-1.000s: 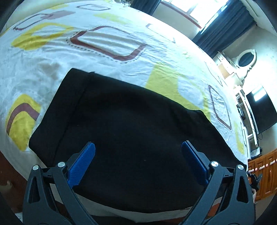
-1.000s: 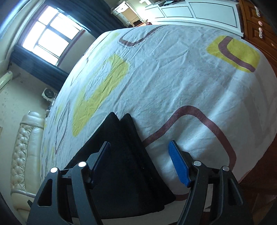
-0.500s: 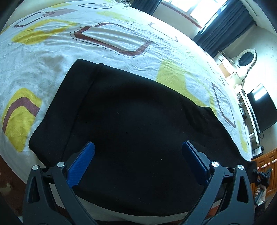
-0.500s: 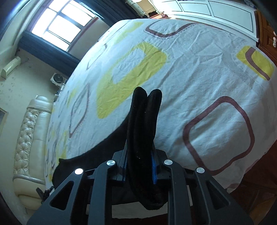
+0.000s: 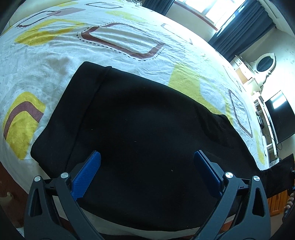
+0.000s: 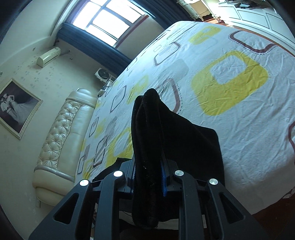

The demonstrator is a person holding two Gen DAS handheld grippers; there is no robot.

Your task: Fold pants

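Black pants (image 5: pixel 140 129) lie spread across the near part of the bed, waistband end to the left. My left gripper (image 5: pixel 147 166) hovers open above them, its blue pads (image 5: pixel 86 173) wide apart and nothing pinched. In the right wrist view the leg end of the pants (image 6: pixel 147 140) stands up bunched between the fingers, and my right gripper (image 6: pixel 149 173) is shut on it, lifted off the bed. At the far right of the left wrist view that raised leg end (image 5: pixel 276 177) stretches out past the bed's edge.
The bed sheet (image 5: pixel 129 37) is white with yellow and brown rounded squares. A padded cream headboard (image 6: pixel 60 133) runs along the left. Window with dark curtains (image 6: pixel 103 24), a television (image 5: pixel 278 114), wooden cabinets (image 5: pixel 276 203) and a white wardrobe (image 6: pixel 258 11) surround the bed.
My right gripper closed on the leg end of the pants and lifted it up and away from the sheet. The left gripper stayed open in nearly the same place.
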